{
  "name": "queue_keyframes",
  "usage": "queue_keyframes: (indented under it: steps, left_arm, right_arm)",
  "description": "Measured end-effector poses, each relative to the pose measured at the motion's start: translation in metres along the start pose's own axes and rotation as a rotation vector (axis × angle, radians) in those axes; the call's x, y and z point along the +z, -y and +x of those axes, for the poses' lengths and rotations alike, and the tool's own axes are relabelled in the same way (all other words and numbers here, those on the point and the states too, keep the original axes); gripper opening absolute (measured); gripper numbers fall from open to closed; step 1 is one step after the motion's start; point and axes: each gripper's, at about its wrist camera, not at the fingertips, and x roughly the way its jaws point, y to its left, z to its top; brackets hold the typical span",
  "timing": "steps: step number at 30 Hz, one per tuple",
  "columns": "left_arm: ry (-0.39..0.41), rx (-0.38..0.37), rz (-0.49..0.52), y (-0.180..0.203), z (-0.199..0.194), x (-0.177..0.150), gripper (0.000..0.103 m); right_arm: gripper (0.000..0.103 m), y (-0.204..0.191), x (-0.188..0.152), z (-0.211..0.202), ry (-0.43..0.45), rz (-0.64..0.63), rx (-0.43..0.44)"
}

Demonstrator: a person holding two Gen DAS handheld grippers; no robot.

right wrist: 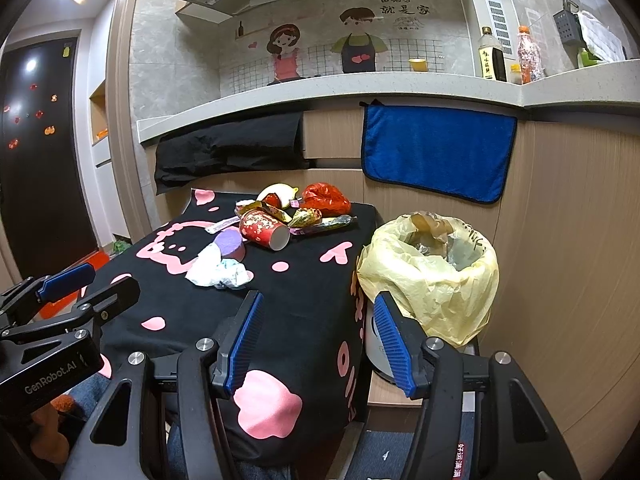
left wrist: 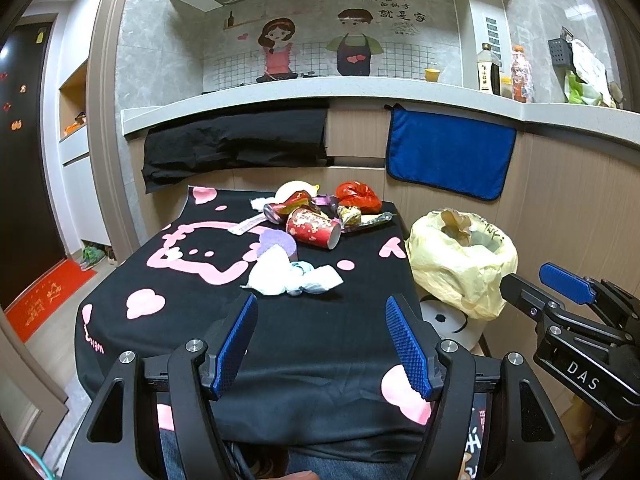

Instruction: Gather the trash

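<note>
1. Kitchen wall decal showing Chinese writing above worktop (left wrist: 280,320).
2. Trash pile (left wrist: 316,216) lying far end; bin (right wrist: 432,276) beside.
3. Left hand-held gripper (left wrist: 320,344), "GenRobot.AI", gaping empty.
4. Right hand-held gripper (right wrist: 316,344), "DAS", gaping empty.

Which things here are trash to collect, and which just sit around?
Job: crumpled tissue, red paper cup, purple sponge, red plastic bag, wrappers, lined bin.

Bystanders: blue towel, black cloth, counter bottles, yellow cup.

L gripper (left wrist: 322,344) & R gripper (right wrist: 318,340) both level, jaws wide apart, nothing held.
</note>
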Motion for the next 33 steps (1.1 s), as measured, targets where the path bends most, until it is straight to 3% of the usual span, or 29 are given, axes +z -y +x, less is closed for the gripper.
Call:
queue_keyframes:
  steps: [22,33]
  left_arm:
    - [-0.013,0.0,-0.01,-0.001,0.001,0.001,0.067]
    - [-0.042,0.007,0.012,-0.044,0.056,0.019,0.067]
  right_arm:
    - [0.055,0.006,-0.003,0.005,-0.012,0.01,0.015]
    - [0.055,0.002,0.02,0.042,-0.009,-0.04,0.034]
